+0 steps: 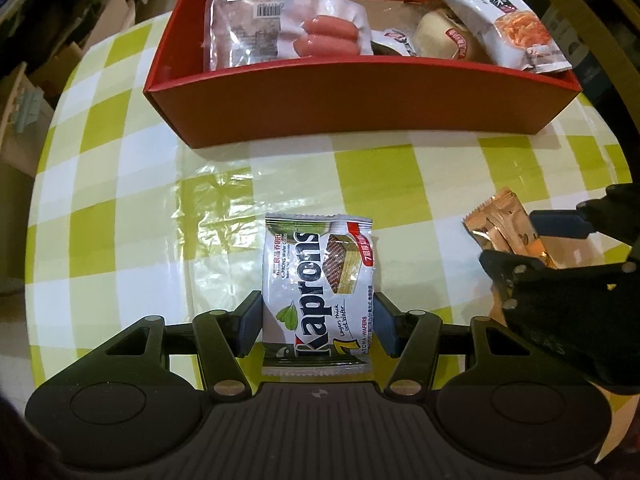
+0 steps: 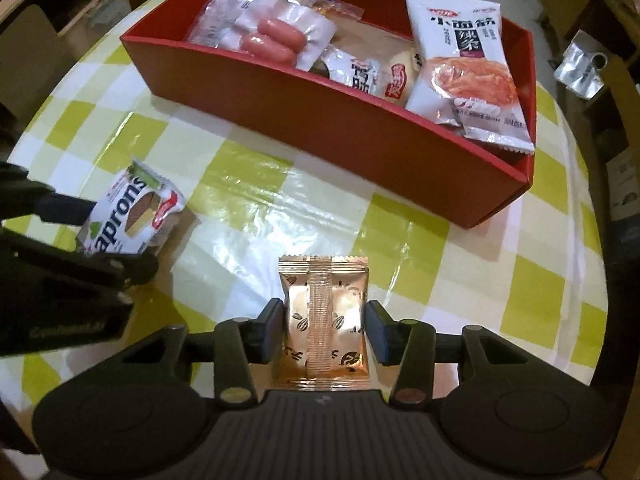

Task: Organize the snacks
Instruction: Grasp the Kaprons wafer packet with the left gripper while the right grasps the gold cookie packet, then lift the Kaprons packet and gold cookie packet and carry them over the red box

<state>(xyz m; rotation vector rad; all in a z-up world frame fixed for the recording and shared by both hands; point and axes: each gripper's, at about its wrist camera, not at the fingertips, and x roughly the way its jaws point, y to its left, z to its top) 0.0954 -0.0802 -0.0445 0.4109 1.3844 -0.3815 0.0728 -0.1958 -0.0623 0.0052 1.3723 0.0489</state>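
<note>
Left gripper (image 1: pixel 318 326): its fingers (image 1: pixel 250 326) are pressing both long edges of the Kaprons wafer packet (image 1: pixel 318 294), closed to the packet's width.
Kaprons wafer packet: it is sitting between those fingers just above the counter (image 1: pixel 120 200), printed face up, in front of the red box (image 1: pixel 360 104); whether it is touching the checked cloth I cannot tell.
Right gripper (image 2: pixel 324 330): its fingers (image 2: pixel 378 332) are squeezing the copper foil packet (image 2: pixel 324 320) from both sides, narrowed to its width.
Copper foil packet: it is lying seam side up between the fingers, over the counter, near the box's front wall.
Red box: it is standing open on the counter, holding a sausage pack (image 2: pixel 276 38), a clear pouch (image 1: pixel 244 20), a white noodle-snack bag (image 2: pixel 466 64) leaning on the right end, and small round buns (image 2: pixel 394 78).
Spacing: the two held packets are sitting side by side, apart from each other.
</note>
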